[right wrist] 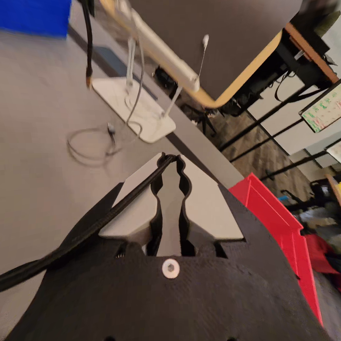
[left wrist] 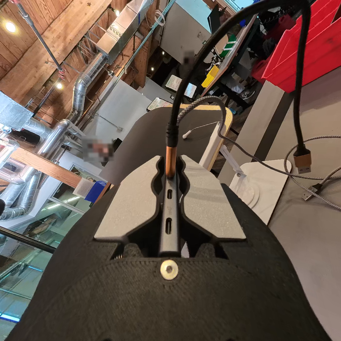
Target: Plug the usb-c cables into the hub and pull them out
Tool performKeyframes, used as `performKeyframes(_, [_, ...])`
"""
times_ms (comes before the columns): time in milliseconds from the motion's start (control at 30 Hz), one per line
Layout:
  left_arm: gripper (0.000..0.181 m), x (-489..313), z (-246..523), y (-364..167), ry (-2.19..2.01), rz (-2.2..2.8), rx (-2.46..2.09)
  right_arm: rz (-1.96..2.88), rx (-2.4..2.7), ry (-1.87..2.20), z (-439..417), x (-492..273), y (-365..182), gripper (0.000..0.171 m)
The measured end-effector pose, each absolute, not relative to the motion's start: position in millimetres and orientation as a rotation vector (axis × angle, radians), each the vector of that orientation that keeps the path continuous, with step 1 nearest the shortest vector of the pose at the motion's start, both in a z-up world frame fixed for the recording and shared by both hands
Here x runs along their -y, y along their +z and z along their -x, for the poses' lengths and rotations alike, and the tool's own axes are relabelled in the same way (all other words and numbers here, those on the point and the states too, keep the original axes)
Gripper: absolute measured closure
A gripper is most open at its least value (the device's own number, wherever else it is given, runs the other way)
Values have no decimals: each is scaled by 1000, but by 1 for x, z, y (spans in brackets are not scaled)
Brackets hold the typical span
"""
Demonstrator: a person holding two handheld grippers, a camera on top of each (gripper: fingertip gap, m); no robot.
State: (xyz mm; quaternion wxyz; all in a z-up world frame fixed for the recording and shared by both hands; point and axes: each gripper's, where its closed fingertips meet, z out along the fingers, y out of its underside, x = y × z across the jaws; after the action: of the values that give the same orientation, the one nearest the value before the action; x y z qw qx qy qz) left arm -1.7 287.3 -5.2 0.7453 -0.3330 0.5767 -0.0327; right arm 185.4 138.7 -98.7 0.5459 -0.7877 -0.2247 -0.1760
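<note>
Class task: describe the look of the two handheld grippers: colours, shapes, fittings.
Both look alike: the left gripper and right gripper have a black, ridged printed body, a silver screw in the middle, and pale grey fingers with wavy black inner edges.

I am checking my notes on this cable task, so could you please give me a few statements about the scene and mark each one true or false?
1. The left hand-held gripper is shut on the slim dark grey metal hub. True.
2. A copper-collared black plug sits in the hub's far port. True.
3. All the hub's ports are filled. False: two slots are empty.
4. The right hand-held gripper is wide open. False: its tips pinch the black braided cable.
5. The red plastic bin lies left of that gripper. False: right.
</note>
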Motion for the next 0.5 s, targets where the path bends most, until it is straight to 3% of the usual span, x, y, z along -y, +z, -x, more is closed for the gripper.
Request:
performKeyframes(267, [166,-281,-6,-10,-82,719,-1290,1990,663,-663,-211,-130,-172,161])
performKeyframes(500, [166,-281,-8,-15,-86,722,-1304,1965,564,-599,-230,-122,-138,161])
